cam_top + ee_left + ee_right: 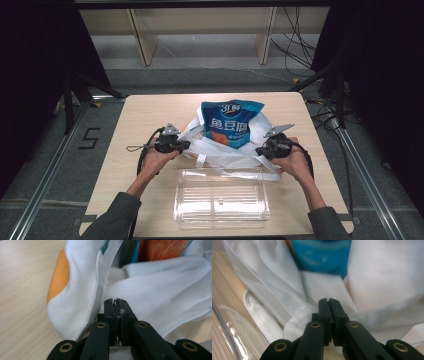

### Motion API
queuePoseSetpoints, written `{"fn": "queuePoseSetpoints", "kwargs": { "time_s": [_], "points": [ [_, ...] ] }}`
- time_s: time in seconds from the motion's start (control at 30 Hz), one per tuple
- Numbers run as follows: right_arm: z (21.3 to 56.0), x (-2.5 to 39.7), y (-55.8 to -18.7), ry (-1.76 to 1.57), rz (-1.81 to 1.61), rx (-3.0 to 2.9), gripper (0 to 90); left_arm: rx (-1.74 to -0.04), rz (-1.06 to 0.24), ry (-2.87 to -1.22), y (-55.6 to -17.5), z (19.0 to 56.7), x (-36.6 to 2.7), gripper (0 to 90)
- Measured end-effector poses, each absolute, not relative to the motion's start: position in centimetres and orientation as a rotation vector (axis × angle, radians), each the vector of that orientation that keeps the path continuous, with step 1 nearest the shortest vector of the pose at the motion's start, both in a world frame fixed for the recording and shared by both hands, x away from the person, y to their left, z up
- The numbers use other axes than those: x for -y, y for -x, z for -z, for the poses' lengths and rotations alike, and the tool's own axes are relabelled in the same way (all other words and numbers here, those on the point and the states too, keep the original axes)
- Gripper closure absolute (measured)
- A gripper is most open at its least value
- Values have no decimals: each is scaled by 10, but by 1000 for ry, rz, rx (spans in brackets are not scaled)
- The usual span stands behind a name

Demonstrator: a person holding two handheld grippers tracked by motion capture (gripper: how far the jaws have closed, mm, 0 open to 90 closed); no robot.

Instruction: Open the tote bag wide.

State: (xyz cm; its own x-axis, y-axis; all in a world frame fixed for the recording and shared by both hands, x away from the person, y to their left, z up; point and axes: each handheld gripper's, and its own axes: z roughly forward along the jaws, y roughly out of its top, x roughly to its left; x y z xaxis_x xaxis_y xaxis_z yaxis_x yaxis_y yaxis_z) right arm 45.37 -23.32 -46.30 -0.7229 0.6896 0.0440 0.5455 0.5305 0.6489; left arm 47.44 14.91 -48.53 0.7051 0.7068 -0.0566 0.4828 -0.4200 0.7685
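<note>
Tools clamp both sides of a white cloth bag at the middle of a wooden desk [125, 150].

From the left, the left tool [186, 145] pinches the white cloth bag [227, 152] at its left edge, jaws pressed together on fabric; a blue snack packet [229, 124] stands in the bag; the right tool [259, 150] grips the bag's right edge likewise. A clear plastic box [221, 198] sits just in front, nearer the person.

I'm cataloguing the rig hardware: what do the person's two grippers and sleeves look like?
Both the left gripper and the right gripper are black, each topped by a grey three-cornered plate, with a black cable trailing back. Their jaws are flat black links joined by brass-coloured rivets. The sleeves are dark grey-green.
</note>
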Motion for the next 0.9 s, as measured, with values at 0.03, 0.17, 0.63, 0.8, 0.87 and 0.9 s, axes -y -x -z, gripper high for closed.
{"fn": "queuePoseSetpoints", "kwargs": {
  "time_s": [0.03, 0.17, 0.63, 0.8, 0.87, 0.9],
  "points": [
    [469, 234, -453, -1043, -949, -2561, 900, -908, -341, -2107, -476, 490, -149, 875],
    [488, 232, -449, -1107, -976, -2557, 900, -955, -302, -2090, -479, 501, -149, 892],
    [440, 235, -439, -980, -1084, -2427, 765, -818, -544, -2012, -482, 419, -143, 631],
    [447, 230, -439, -948, -1024, -2467, 780, -806, -446, -2162, -510, 426, -125, 589],
    [451, 228, -437, -986, -1009, -2481, 827, -815, -505, -2201, -523, 426, -120, 755],
    [452, 231, -439, -946, -985, -2493, 846, -828, -509, -2186, -528, 426, -120, 832]
  ]
}}
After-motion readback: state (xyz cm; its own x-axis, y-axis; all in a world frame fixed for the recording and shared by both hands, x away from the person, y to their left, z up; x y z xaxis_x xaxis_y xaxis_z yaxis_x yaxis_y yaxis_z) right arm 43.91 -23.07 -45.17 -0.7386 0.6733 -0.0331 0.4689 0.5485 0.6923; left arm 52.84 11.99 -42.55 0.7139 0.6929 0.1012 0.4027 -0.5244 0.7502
